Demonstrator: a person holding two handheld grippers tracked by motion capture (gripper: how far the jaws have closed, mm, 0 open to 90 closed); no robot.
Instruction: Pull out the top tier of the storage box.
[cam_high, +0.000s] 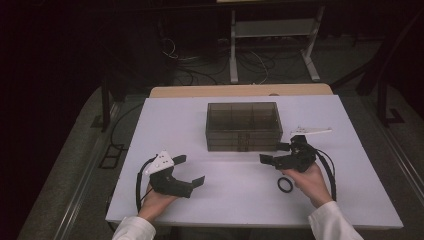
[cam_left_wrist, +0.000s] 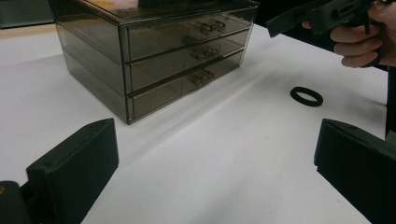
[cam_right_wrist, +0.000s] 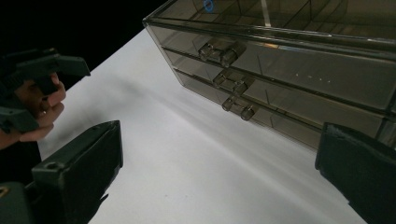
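The drawer box (cam_left_wrist: 154, 51) was made of smoky see-through plastic, glossy and smooth. The table (cam_high: 235, 195) was covered in a matt white smooth surface. The ring (cam_left_wrist: 306, 96) looked matt black, rubbery. Gripper jaws were seen as matt black plastic.

- Your way to the drawer box (cam_high: 243, 126) is bare counter (cam_high: 235, 175) in front of it.
- The black ring (cam_high: 285, 184) lies near your right hand (cam_high: 309, 180).
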